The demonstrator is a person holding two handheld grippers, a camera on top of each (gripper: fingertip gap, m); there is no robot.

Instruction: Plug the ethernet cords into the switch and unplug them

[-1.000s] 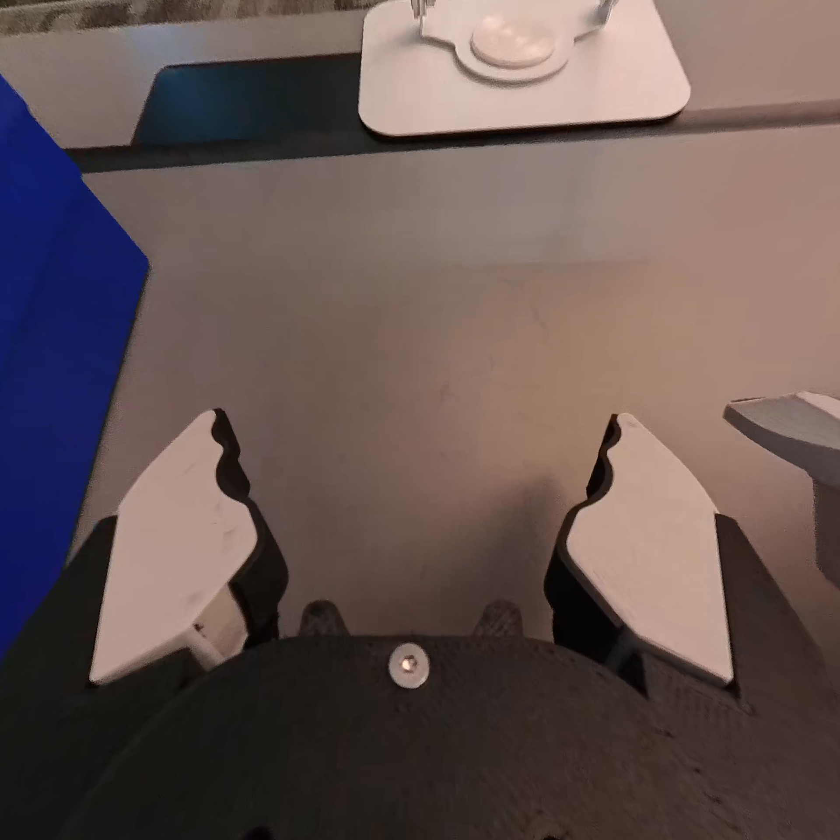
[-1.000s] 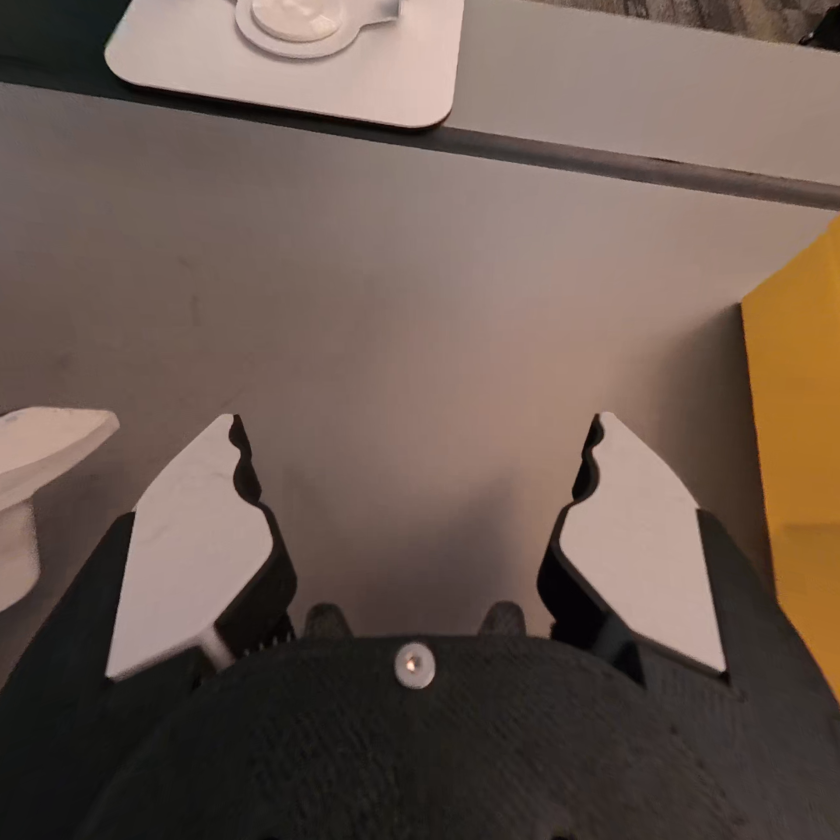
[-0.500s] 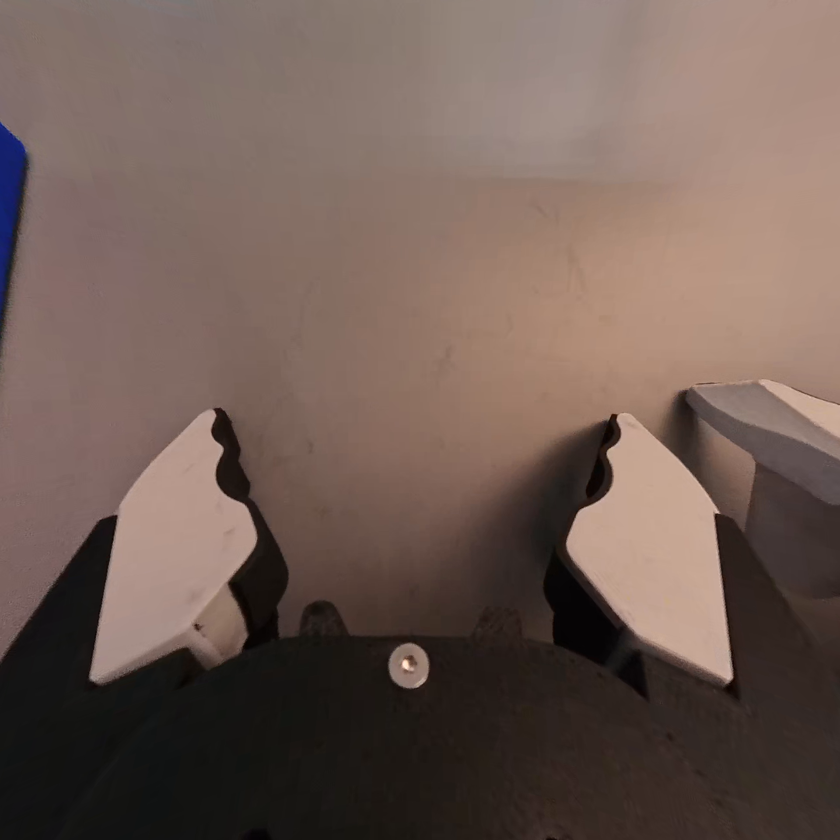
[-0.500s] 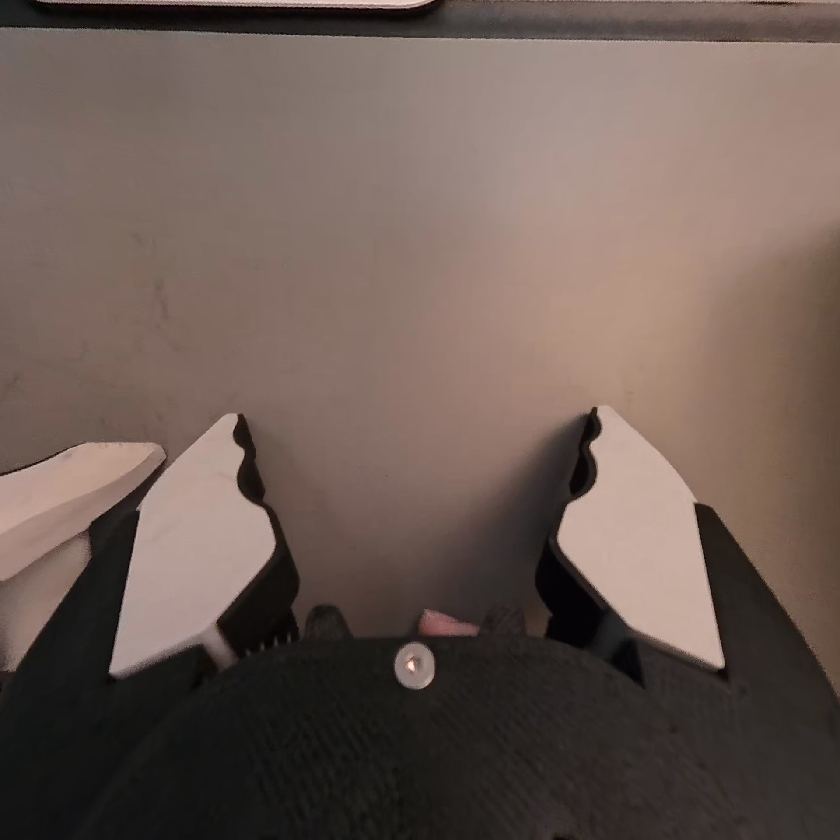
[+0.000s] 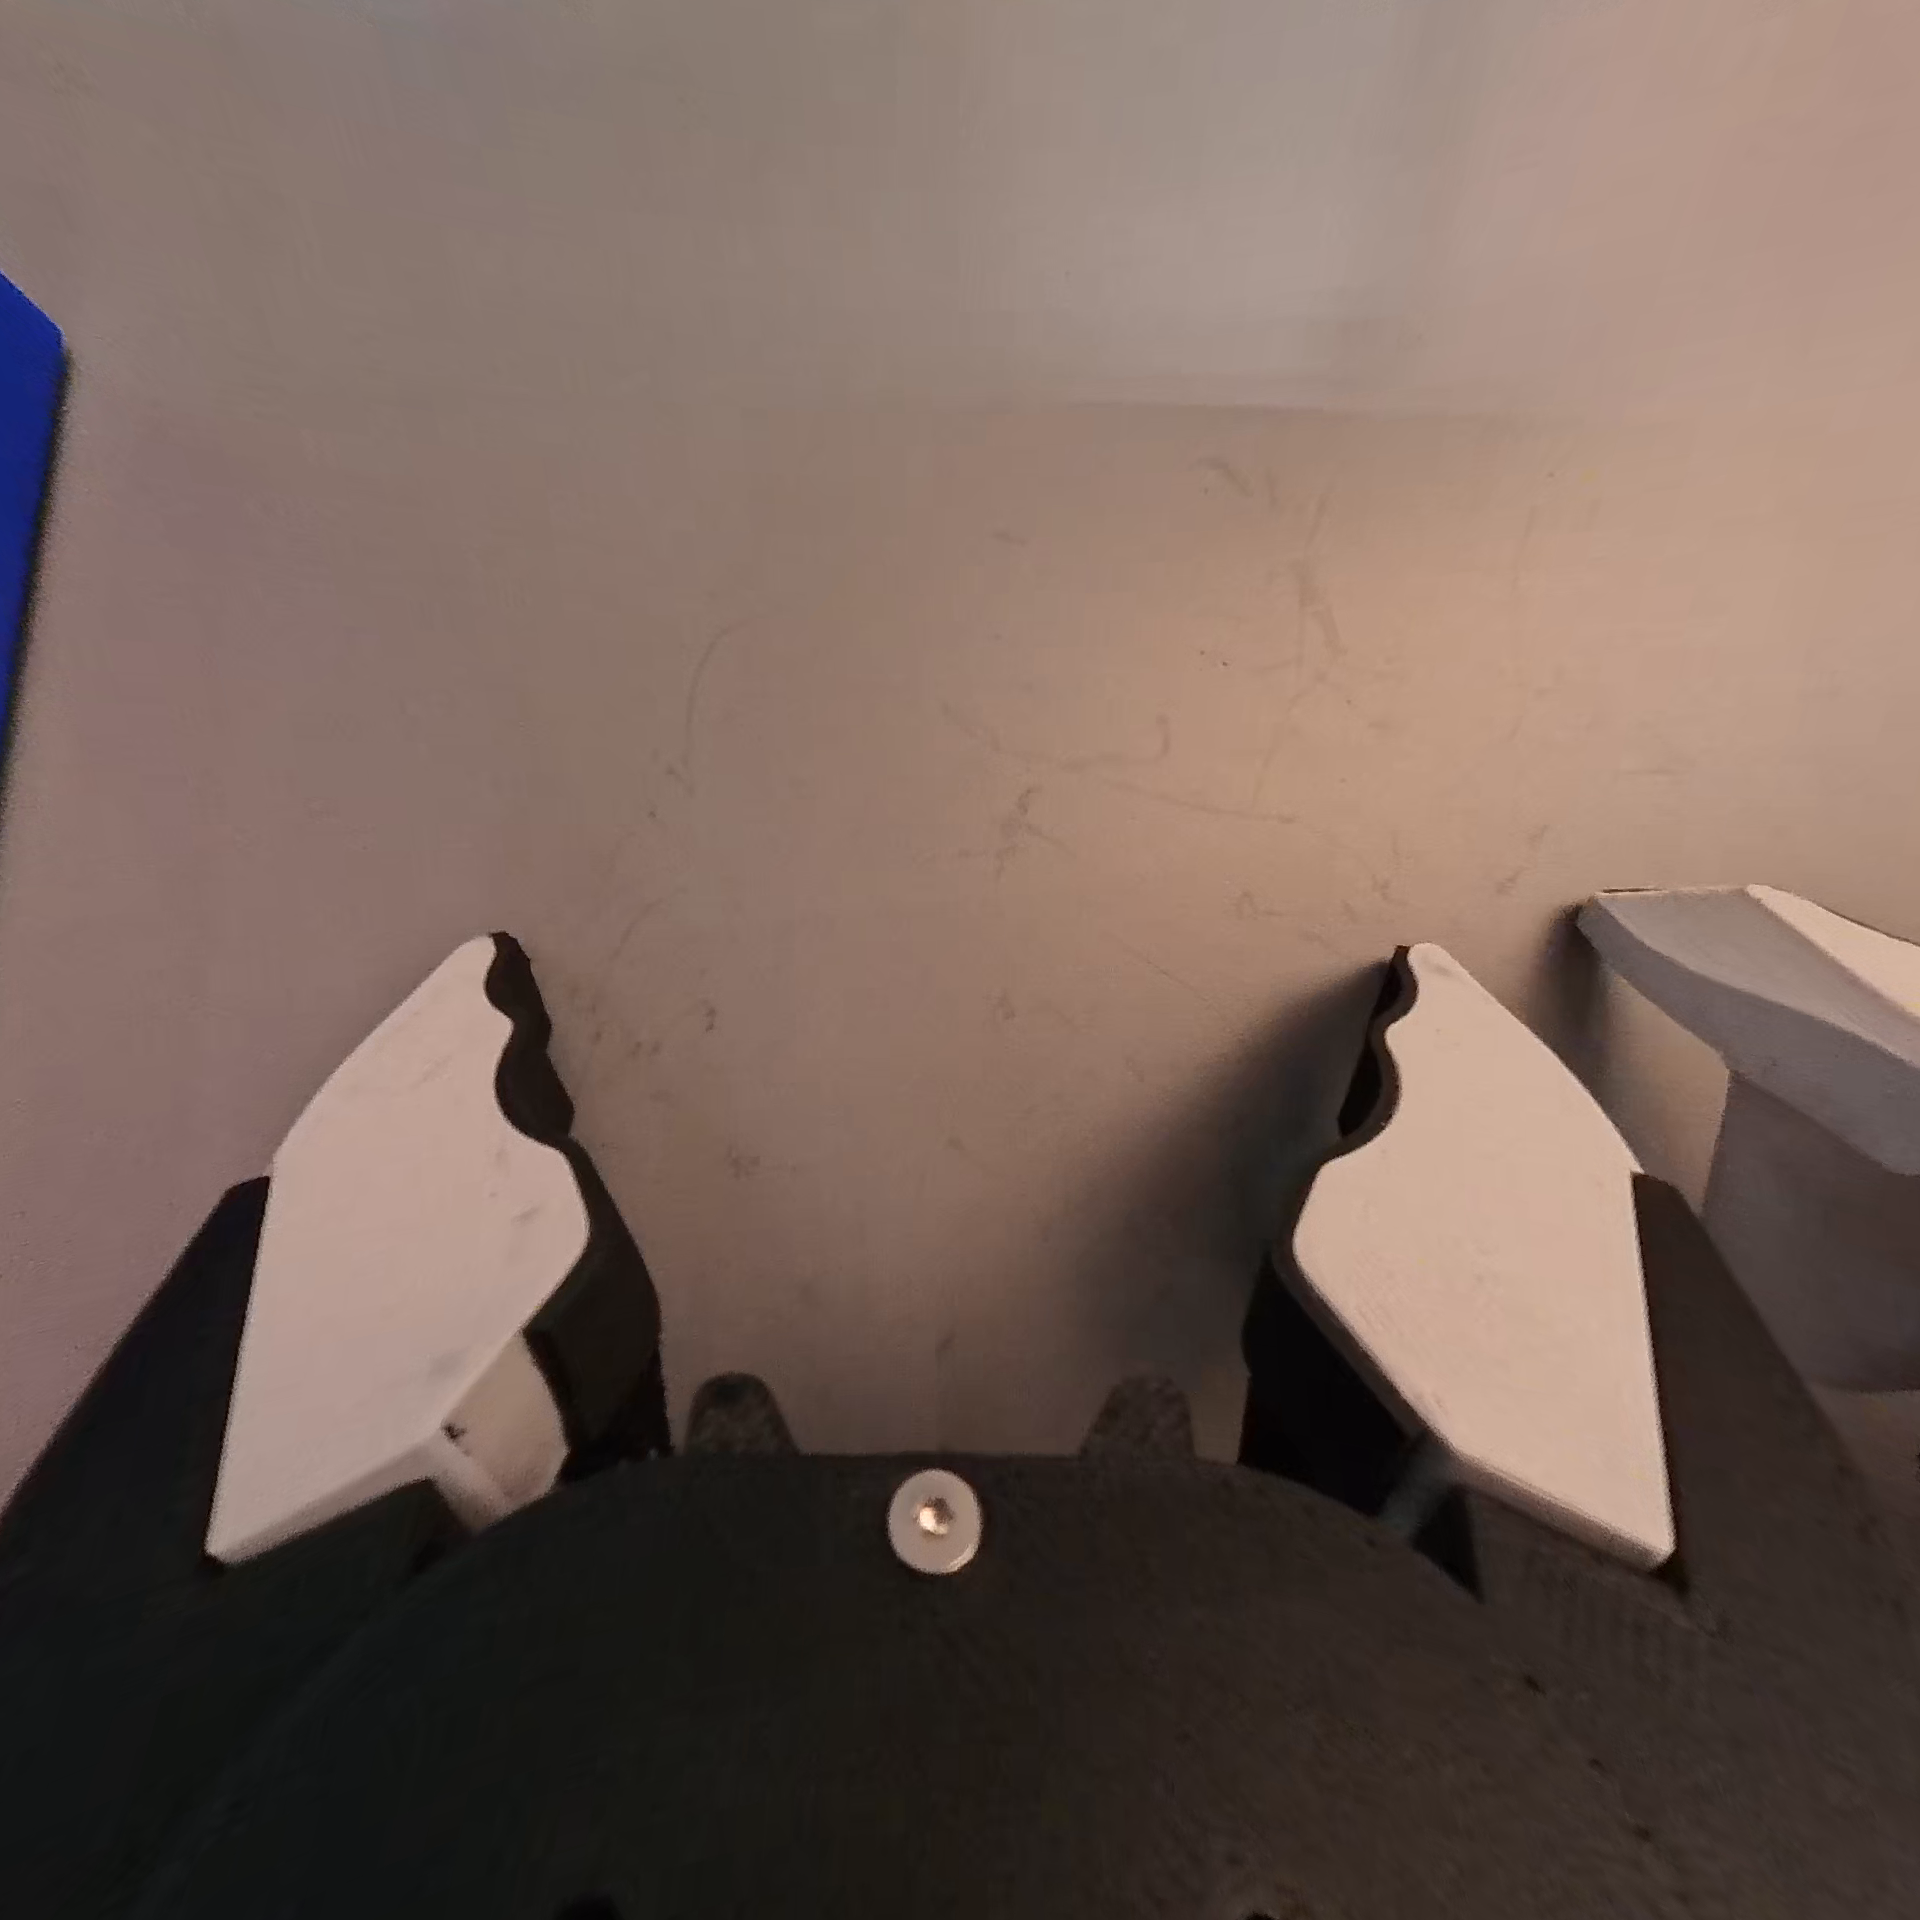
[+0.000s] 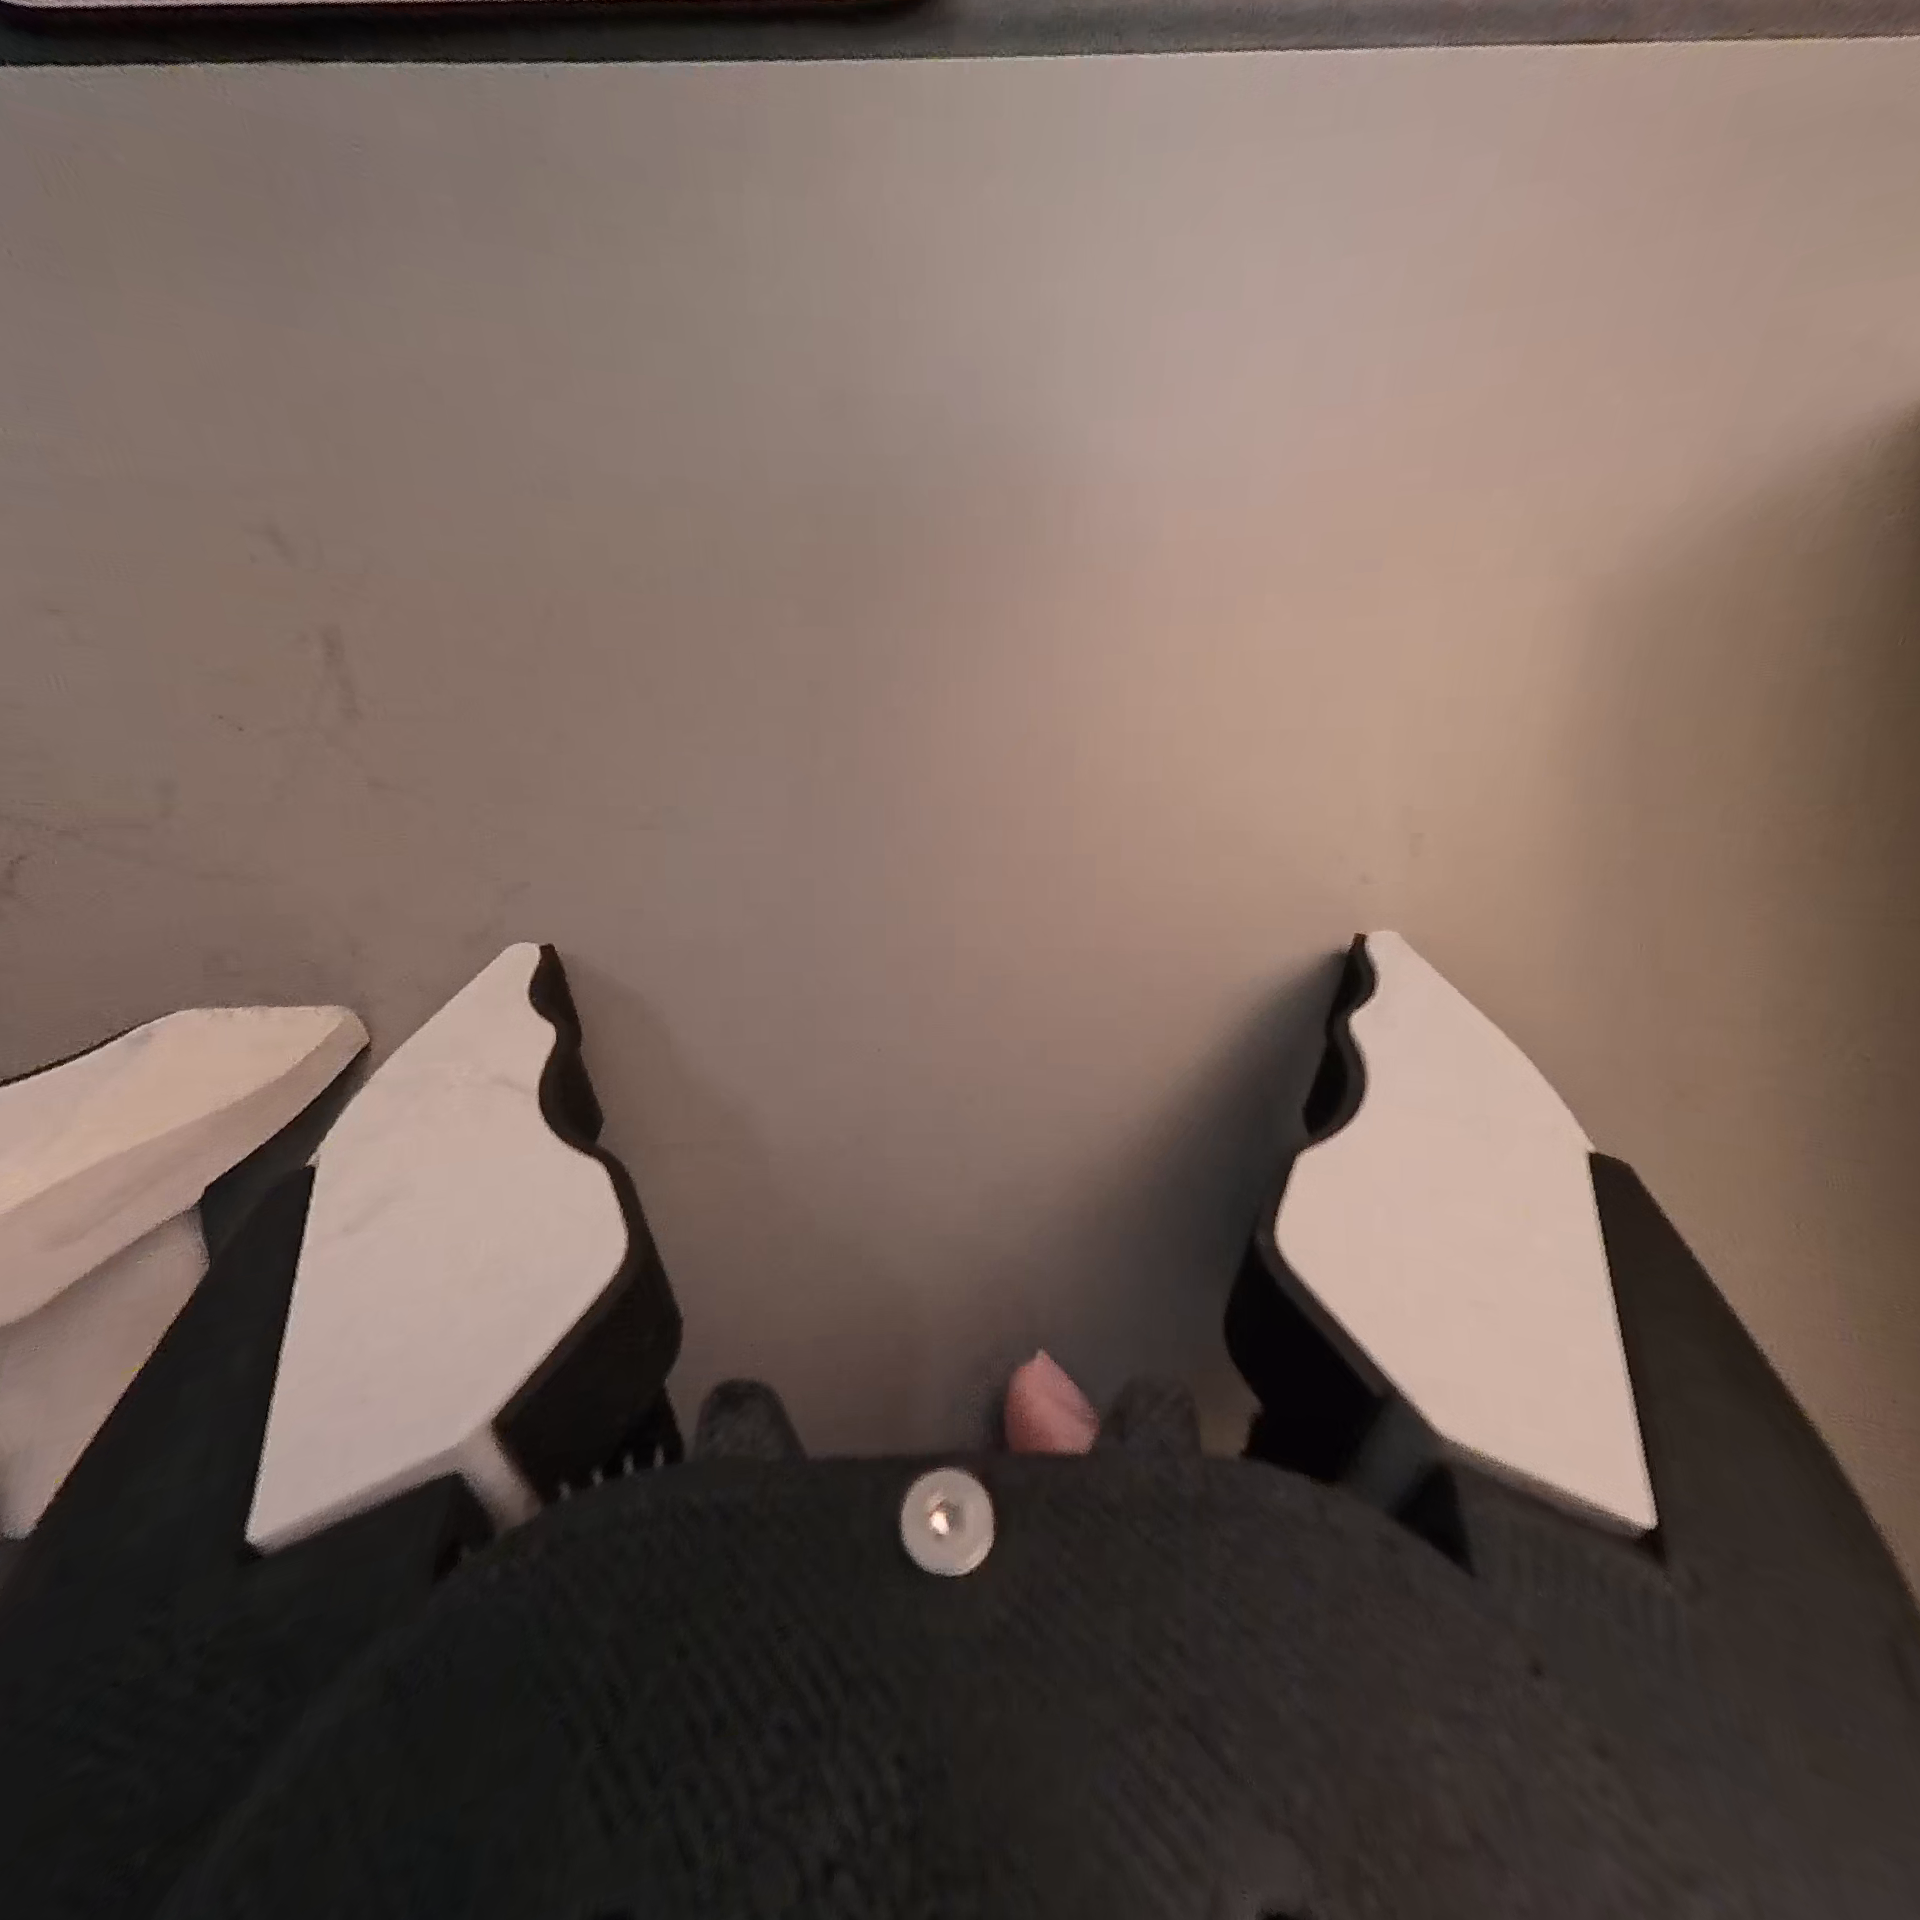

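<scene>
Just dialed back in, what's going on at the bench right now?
Not much yet. Both handheld grippers sit side by side, low over the bare grey table, and both are open and empty. The left gripper has the right one's fingers just to its right, and a blue object shows at its far left edge. No cords or switch are in view of either the left or the right gripper.

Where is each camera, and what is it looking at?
Left wrist view: sits on the left gripper, looking down at the grey table; its open white fingers show, a blue thing at left.
Right wrist view: sits on the right gripper, facing the same table; open fingers and a fingertip show.
Shared: each sees the other gripper's white finger beside it.
</scene>
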